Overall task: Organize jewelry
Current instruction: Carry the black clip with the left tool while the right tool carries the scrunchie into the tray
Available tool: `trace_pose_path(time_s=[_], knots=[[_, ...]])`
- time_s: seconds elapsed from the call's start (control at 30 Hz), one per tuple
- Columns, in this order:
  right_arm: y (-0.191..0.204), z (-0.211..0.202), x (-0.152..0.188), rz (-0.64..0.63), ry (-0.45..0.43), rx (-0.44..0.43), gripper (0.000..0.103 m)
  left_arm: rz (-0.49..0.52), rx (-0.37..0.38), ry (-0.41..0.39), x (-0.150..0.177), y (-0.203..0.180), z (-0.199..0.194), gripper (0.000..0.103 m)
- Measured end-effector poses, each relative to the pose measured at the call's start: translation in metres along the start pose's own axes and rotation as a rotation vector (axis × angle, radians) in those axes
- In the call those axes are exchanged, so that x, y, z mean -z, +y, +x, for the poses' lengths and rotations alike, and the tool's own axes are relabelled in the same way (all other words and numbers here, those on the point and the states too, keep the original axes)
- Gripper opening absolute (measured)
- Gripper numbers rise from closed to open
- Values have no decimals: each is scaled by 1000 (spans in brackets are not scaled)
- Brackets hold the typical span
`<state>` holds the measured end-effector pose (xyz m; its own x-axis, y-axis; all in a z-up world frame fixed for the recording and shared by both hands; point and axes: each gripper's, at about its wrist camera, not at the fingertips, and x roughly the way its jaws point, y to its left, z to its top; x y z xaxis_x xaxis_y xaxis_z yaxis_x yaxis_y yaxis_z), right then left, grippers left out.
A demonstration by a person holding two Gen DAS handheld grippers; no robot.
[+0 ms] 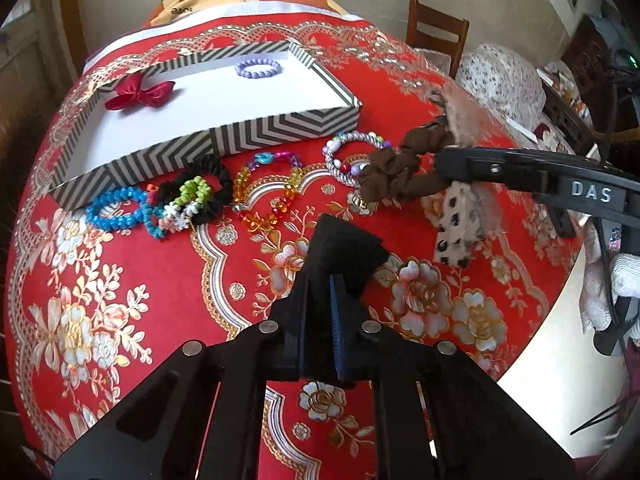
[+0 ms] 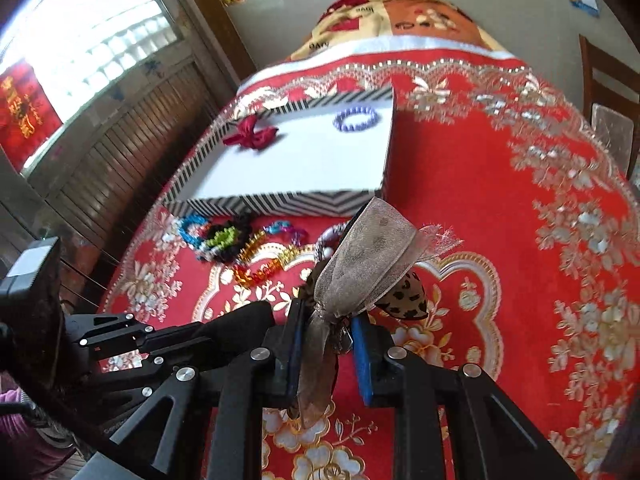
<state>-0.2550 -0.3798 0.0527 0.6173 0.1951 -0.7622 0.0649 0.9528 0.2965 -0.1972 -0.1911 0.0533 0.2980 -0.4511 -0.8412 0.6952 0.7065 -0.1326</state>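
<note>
Left wrist view: the left gripper hangs over the red floral tablecloth with its fingers clenched together and nothing between them. The right gripper enters from the right side and grasps a brown hair bow with gauze ribbon and leopard-print tails; the bow is lifted clear of the cloth.

A striped box with a white floor sits toward the far end of the table. Inside it lie a red bow, close to the left wall, and a purple bead bracelet, near the far wall. The two are well apart.

Along the near wall of the box, on the cloth, lies a row of items:
- a blue bead bracelet at the left;
- a black scrunchie with green and white beaded pieces on it;
- an orange and multicolour bead bracelet;
- a silver beaded bracelet, partly hidden behind the brown hair bow.

Right wrist view: the right gripper shows blue pads closed on the knot of the brown hair bow, gauze loop standing above the fingers, ribbon tail hanging below. The left gripper lies just beside it on the left. The striped box holds the red bow and the purple bead bracelet. A wooden chair stands beyond the table.
</note>
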Motion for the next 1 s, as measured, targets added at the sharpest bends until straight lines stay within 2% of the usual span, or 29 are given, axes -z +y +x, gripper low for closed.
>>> trace_pose_path(time_s=[0.53,1.0], knots=[[6,-43,-22,-46,-74,-22,21,-90,-97,-77,-25,10,-37,8],[10,-31,-61,-83,-75,-31,21,-127,-169,-113,-60,37,-37,8]])
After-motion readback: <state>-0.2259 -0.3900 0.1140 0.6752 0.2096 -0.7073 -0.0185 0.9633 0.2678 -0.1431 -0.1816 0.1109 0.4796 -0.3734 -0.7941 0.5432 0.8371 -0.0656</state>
